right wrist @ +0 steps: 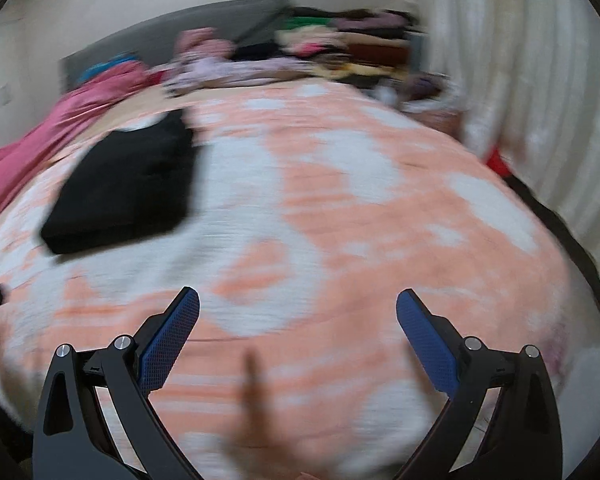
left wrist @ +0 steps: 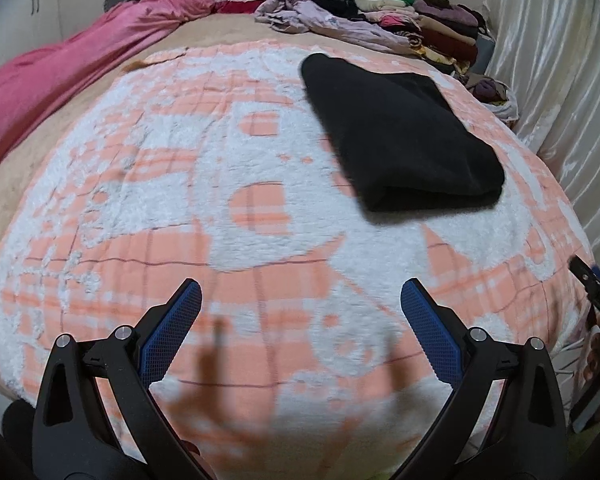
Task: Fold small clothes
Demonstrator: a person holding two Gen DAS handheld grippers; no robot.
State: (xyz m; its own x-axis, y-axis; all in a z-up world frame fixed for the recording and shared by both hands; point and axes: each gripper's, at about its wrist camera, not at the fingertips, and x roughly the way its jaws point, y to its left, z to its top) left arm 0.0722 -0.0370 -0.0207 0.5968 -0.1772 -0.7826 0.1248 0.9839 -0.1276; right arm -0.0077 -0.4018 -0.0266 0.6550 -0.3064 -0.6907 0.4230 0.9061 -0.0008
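Both your left claw [left wrist: 300,292] and right claw [right wrist: 298,300] are released and empty; the black cloth [left wrist: 400,132] lies folded on the bed [left wrist: 140,200], so reach the pile [left wrist: 420,20] for the next one

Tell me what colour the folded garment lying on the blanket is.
Black, the folded garment shows sharpest in the left wrist view.

Left gripper [left wrist: 301,292]: jaws spread wide, nothing held. Right gripper [right wrist: 298,300]: likewise spread wide, empty.
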